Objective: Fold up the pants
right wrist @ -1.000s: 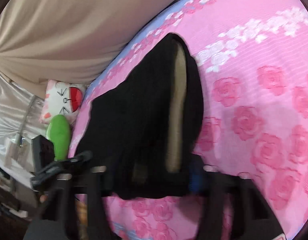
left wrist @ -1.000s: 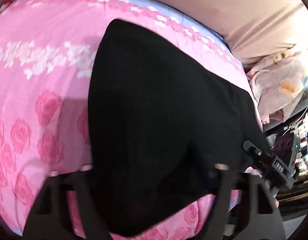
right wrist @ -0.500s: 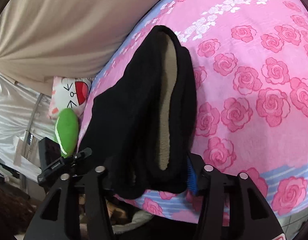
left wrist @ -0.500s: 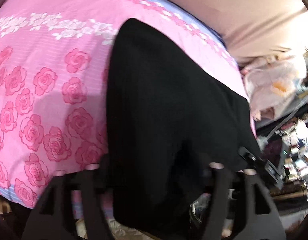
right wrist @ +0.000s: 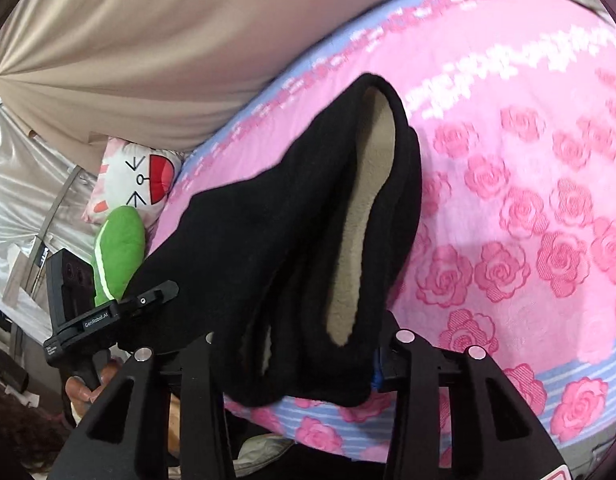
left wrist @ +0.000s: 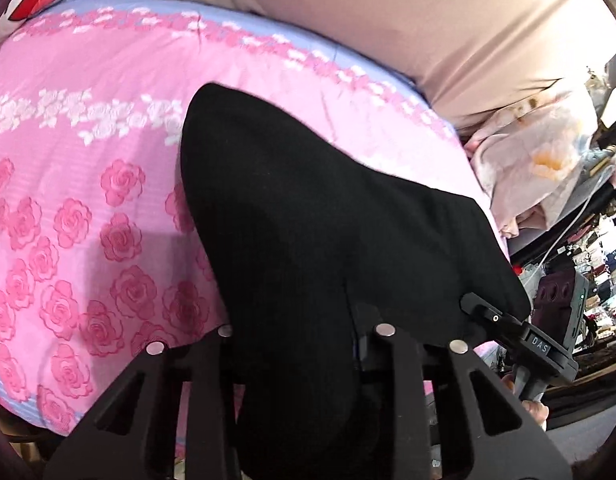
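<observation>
Since a second ago the black pants have slid toward the bed's near edge, their near end now hanging past it. Your left gripper and right gripper are both closing on bunched cloth at 6 o'clock. Hold both ends level and taut before you fold. The pink floral quilt lies open from 9 to 12 o'clock; the cartoon pillow crowds 10 o'clock.

Black pants on pink rose-patterned bedspread.

bed: pink rose bedspread | wall side: beige drape
</observation>
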